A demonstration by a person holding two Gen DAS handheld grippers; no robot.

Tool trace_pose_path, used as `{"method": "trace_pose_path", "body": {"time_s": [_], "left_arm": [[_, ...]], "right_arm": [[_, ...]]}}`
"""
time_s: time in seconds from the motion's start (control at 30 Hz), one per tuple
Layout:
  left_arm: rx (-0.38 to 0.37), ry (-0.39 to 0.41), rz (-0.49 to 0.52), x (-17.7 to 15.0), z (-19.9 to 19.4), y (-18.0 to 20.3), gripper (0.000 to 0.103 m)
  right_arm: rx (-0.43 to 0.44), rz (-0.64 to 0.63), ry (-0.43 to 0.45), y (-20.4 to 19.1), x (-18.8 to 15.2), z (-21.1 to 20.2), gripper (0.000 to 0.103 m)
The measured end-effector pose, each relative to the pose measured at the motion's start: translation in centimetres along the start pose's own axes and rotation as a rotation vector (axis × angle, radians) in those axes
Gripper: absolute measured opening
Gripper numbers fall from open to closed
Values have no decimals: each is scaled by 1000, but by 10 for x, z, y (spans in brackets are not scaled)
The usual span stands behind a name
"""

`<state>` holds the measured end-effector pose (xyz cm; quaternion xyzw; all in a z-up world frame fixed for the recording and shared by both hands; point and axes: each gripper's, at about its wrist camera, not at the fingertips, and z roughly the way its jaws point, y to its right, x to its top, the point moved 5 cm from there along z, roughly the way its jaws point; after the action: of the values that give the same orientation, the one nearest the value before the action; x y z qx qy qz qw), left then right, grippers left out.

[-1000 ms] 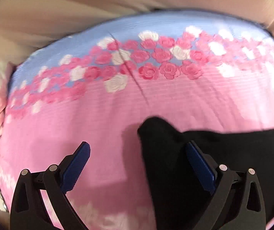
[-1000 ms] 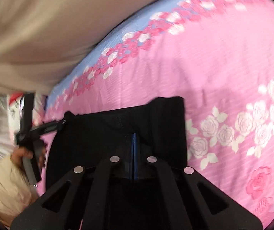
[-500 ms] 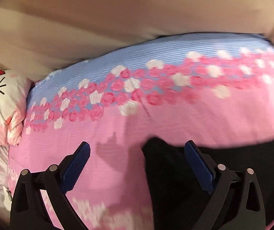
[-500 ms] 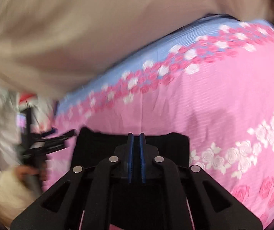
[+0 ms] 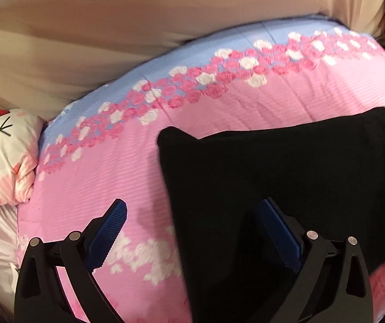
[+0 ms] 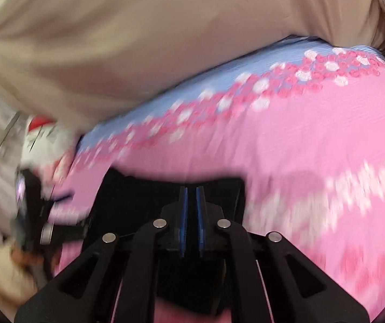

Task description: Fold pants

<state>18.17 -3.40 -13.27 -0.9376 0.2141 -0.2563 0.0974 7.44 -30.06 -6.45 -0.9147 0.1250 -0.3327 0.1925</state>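
Black pants [image 5: 286, 177], folded into a flat block, lie on a pink rose-print bedspread [image 5: 106, 167] whose far edge carries a pale blue band against a beige wall [image 5: 138, 21].

Left wrist view: the left gripper [image 5: 192, 220] is spread wide, its blue-padded fingers [image 5: 108, 226] apart and pinching nothing; one finger stands over bare bedspread, the other over the pants. This view alone shows the pants' outline sharply, including a small raised corner at the near-left of the fabric block, and a cartoon-print pillow [image 5: 1, 150] at the left edge of the bed.

Right wrist view: the right gripper [image 6: 191, 210] has its blue pads [image 6: 183, 215] nearly together with a narrow slit between them; black fabric lies directly beneath and around the tips, but the pictures do not show whether any fabric sits in the slit. The frame is motion-blurred. Only here is the left gripper [image 6: 57, 202] seen from outside, a blurred dark shape at the left edge of the pants [image 6: 144, 202], with the person's left hand [image 6: 22, 255] below it.
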Motion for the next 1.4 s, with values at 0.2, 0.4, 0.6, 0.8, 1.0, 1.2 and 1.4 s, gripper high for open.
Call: {"method": "trace_pose_path", "body": {"time_s": [0.2, 0.4, 0.6, 0.8, 1.0, 1.2, 1.4], "left_arm": [[33, -113, 48, -40, 7, 11, 98], [44, -143, 35, -45, 11, 15, 98], [34, -170, -10, -44, 1, 13, 98], [2, -157, -41, -48, -16, 17, 98], [-1, -183, -37, -61, -12, 21, 98], [-97, -271, -109, -86, 9, 13, 98], [-431, -230, -303, -83, -12, -26, 98]], "right_arm": [[-63, 45, -169, 22, -88, 36, 0], [-79, 69, -186, 23, -86, 31, 0], [-98, 104, -194, 17, -82, 11, 3], [-63, 28, -183, -20, -75, -1, 8], [-144, 79, -284, 7, -107, 32, 3], [-75, 218, -249, 18, -96, 7, 9], [-154, 183, -68, 34, -53, -43, 87]]}}
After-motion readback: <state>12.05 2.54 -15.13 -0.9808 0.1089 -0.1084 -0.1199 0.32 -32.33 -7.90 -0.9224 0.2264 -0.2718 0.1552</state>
